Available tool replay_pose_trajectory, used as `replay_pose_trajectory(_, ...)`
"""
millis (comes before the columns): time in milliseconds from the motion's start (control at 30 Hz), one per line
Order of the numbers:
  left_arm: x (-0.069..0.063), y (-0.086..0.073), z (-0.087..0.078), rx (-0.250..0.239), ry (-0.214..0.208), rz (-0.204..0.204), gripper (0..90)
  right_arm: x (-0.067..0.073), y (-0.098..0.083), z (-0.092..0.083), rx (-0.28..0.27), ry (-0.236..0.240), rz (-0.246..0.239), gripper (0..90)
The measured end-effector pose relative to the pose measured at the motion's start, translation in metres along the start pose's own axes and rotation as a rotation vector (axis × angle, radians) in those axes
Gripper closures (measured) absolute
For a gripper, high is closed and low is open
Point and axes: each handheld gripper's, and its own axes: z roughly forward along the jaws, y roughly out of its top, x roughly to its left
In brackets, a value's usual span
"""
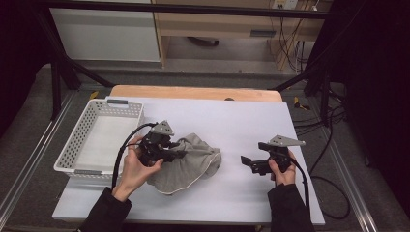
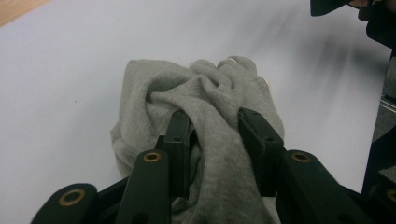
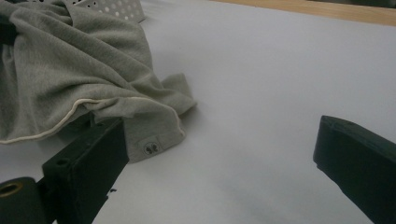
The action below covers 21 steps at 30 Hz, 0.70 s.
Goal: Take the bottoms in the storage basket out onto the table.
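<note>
Grey cloth (image 1: pixel 186 162) crumpled on white table (image 1: pixel 241 121), just right of perforated white basket (image 1: pixel 96 140). Left gripper (image 2: pixel 215 128) astride a raised fold of it, pads (image 2: pixel 179 135) against the fabric on both sides. Right gripper (image 3: pixel 219 154) spread wide, empty, low over bare tabletop, apart from the cloth's hem.
</note>
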Motion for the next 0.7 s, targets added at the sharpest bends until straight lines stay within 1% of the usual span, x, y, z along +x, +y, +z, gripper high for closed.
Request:
replay_pose_trajectory(100, 0.0007, -0.0020, 0.0015, 0.002, 0.000, -0.005, 57.3, 0.0001, 0.0000, 0.0001, -0.001, 0.001, 0.000, 3.5)
replay_pose_trajectory(133, 0.0009, -0.0020, 0.0017, 0.003, 0.001, -0.009, 53.8, 0.0002, 0.0000, 0.0002, 0.000, 0.000, 0.000, 3.5)
replay_pose_trajectory(233, 0.0010, -0.0016, 0.0031, 0.006, 0.009, -0.014, 39.6, 0.0002, 0.0000, 0.0002, -0.001, 0.001, -0.002, 3.5)
replay_pose_trajectory(267, 0.0006, -0.0016, 0.0034, 0.005, 0.012, -0.008, 37.8, 0.0002, 0.0000, 0.0001, -0.001, 0.001, 0.000, 3.5)
replay_pose_trajectory(300, 0.0000, -0.0016, 0.0039, 0.005, 0.023, -0.004, 36.3, 0.0001, 0.0001, 0.0000, -0.001, 0.000, 0.000, 3.5)
replay_pose_trajectory(367, -0.0009, -0.0009, 0.0043, 0.008, 0.045, -0.002, 28.3, 0.0000, 0.0001, -0.0002, -0.001, 0.000, 0.000, 3.5)
replay_pose_trajectory(467, -0.0003, -0.0006, 0.0026, 0.007, 0.065, -0.010, 23.1, 0.0001, 0.0002, -0.0003, -0.003, 0.003, 0.001, 3.5)
replay_pose_trajectory(533, 0.0007, -0.0009, 0.0007, -0.001, 0.060, -0.023, 20.4, 0.0001, 0.0002, -0.0003, -0.003, 0.002, 0.000, 3.5)
replay_pose_trajectory(700, 0.0026, -0.0022, -0.0039, -0.021, 0.070, -0.032, 14.4, -0.0003, 0.0003, -0.0009, -0.003, 0.002, -0.001, 3.5)
